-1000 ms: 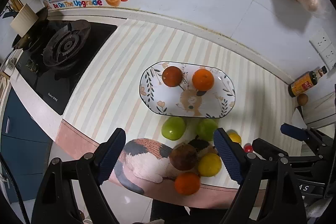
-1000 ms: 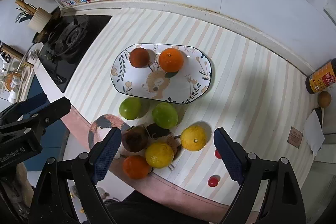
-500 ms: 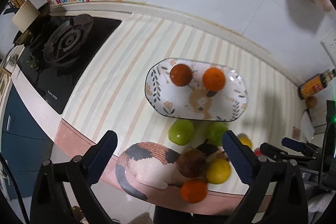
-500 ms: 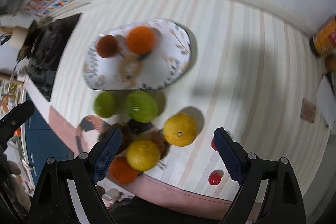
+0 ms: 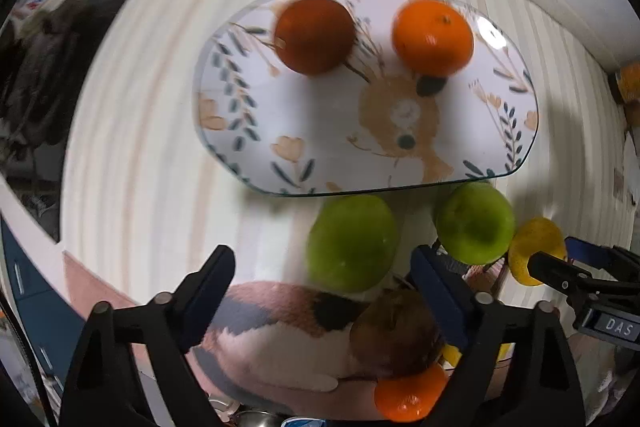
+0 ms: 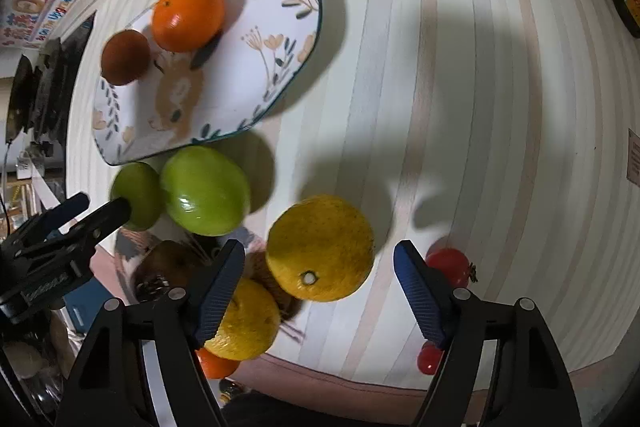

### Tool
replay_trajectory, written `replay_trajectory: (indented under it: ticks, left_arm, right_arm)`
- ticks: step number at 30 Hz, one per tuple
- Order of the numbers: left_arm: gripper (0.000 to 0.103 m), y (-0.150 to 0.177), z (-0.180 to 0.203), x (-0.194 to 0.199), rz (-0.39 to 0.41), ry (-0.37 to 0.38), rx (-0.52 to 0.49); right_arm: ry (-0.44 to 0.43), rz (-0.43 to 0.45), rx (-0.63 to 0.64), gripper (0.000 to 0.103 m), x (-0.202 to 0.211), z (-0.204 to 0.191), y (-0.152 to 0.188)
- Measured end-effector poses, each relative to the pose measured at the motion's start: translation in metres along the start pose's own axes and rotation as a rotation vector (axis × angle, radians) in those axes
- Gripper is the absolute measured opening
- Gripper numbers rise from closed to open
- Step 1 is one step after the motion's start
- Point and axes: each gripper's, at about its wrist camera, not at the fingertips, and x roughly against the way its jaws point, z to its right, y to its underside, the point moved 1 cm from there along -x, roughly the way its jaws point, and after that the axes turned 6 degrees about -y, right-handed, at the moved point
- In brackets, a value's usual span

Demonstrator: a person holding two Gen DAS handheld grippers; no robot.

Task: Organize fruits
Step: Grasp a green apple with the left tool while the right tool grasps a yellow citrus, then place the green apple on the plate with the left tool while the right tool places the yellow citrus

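Observation:
An oval patterned plate (image 5: 240, 131) (image 6: 280, 75) holds a dark orange fruit (image 5: 314, 35) and a bright orange (image 5: 432, 37). In front of it lie two green apples (image 5: 352, 243) (image 5: 474, 223), a yellow citrus (image 6: 320, 247), a second yellow fruit (image 6: 244, 323), a brown fruit (image 5: 396, 331) and an orange (image 5: 408, 395). My left gripper (image 5: 324, 287) points down over the left green apple, which is between its closing jaws with gaps on both sides. My right gripper (image 6: 320, 291) straddles the yellow citrus, its jaws closing and its pads clear of the fruit.
Two small red tomatoes (image 6: 448, 267) (image 6: 430, 357) lie beside my right gripper's right finger. A black gas stove (image 5: 40, 67) is at the far left. A cat-patterned mat (image 5: 280, 339) lies under the near fruit at the counter's front edge. A bottle (image 6: 630, 7) stands at the far right.
Both grippers have dropped toward the counter, so the fruit looks much larger. The right jaws have narrowed around the yellow citrus. The left jaws widened, then narrowed over the green apple.

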Motion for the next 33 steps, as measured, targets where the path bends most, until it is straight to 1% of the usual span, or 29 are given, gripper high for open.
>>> replay_trajectory:
  ticks: [1, 2, 3, 4, 5, 6, 8, 10, 17, 20, 24, 28, 31, 33]
  left_arm:
    - [0.083, -0.001, 0.002, -0.004, -0.007, 0.001, -0.008]
    - [0.072, -0.002, 0.004, -0.008, -0.016, 0.012, -0.012]
    - [0.060, -0.002, 0.005, -0.011, -0.025, 0.037, -0.011]
    - [0.054, -0.002, 0.006, -0.013, -0.031, 0.080, -0.004]
    - [0.053, -0.001, 0.007, -0.013, -0.028, 0.091, 0.005]
    - [0.053, -0.001, 0.008, -0.012, -0.025, 0.083, 0.002]
    - [0.052, 0.003, 0.011, -0.010, -0.014, 0.065, -0.006]
    - [0.052, 0.010, 0.008, -0.008, -0.015, 0.043, 0.002]
    - [0.052, 0.041, -0.016, -0.008, -0.013, 0.043, 0.099]
    - [0.052, 0.046, -0.023, -0.008, -0.013, 0.060, 0.138]
    - [0.052, 0.050, -0.027, 0.000, -0.007, 0.071, 0.166]
    - [0.052, 0.041, -0.042, 0.031, 0.045, 0.119, 0.193]
    - [0.052, 0.018, -0.051, 0.063, 0.097, 0.143, 0.197]
    - [0.052, 0.003, -0.055, 0.072, 0.118, 0.138, 0.196]
  right_arm:
    - [0.000, -0.002, 0.001, 0.078, -0.002, 0.000, 0.000]
    - [0.002, -0.007, 0.006, 0.077, -0.005, 0.001, -0.001]
    - [0.010, -0.014, 0.010, 0.070, -0.009, 0.001, -0.001]
    - [-0.001, -0.018, 0.010, 0.065, -0.011, 0.001, -0.002]
    - [-0.014, -0.025, 0.010, 0.064, -0.013, 0.000, -0.002]
    - [-0.010, -0.025, 0.012, 0.063, -0.013, 0.000, -0.003]
    - [0.020, -0.029, 0.039, 0.063, -0.013, -0.003, -0.002]
    - [0.032, -0.040, 0.048, 0.063, -0.014, -0.004, 0.001]
    - [-0.010, -0.060, 0.014, 0.064, -0.017, 0.003, -0.001]
    - [0.017, -0.067, 0.058, 0.064, -0.019, -0.002, 0.000]
    - [0.060, -0.050, 0.101, 0.063, -0.016, -0.008, 0.000]
    - [0.020, 0.006, 0.106, 0.063, 0.011, -0.022, -0.003]
    - [-0.012, 0.043, 0.126, 0.063, 0.033, -0.037, -0.019]
    - [-0.021, 0.063, 0.139, 0.063, 0.042, -0.049, -0.035]
